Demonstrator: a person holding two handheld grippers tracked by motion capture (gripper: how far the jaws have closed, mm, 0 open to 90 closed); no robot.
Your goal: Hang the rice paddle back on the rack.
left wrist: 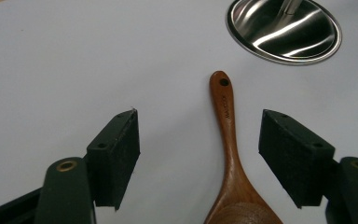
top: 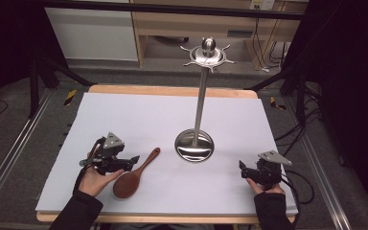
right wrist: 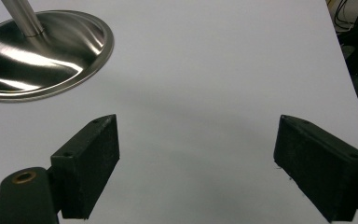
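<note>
A brown wooden spoon (top: 134,177) lies on the white sheet, bowl toward the near edge and handle pointing up and right. My left gripper (top: 133,160) is held low just left of the handle, pointing right, jaws open. In the left gripper view the spoon (left wrist: 227,140) runs up between the open jaws of the left gripper (left wrist: 200,135), nearer the right pad and touching neither. My right gripper (top: 242,168) rests open at the near right, pointing left. Nothing but bare sheet lies between the jaws of the right gripper (right wrist: 196,140).
A steel utensil stand (top: 194,145) with a round base, a tall pole and a hooked crown (top: 208,52) stands at the middle of the table (top: 139,115). Its base (left wrist: 284,30) lies beyond the spoon's handle tip, and the base (right wrist: 42,51) is ahead-left of the right jaws.
</note>
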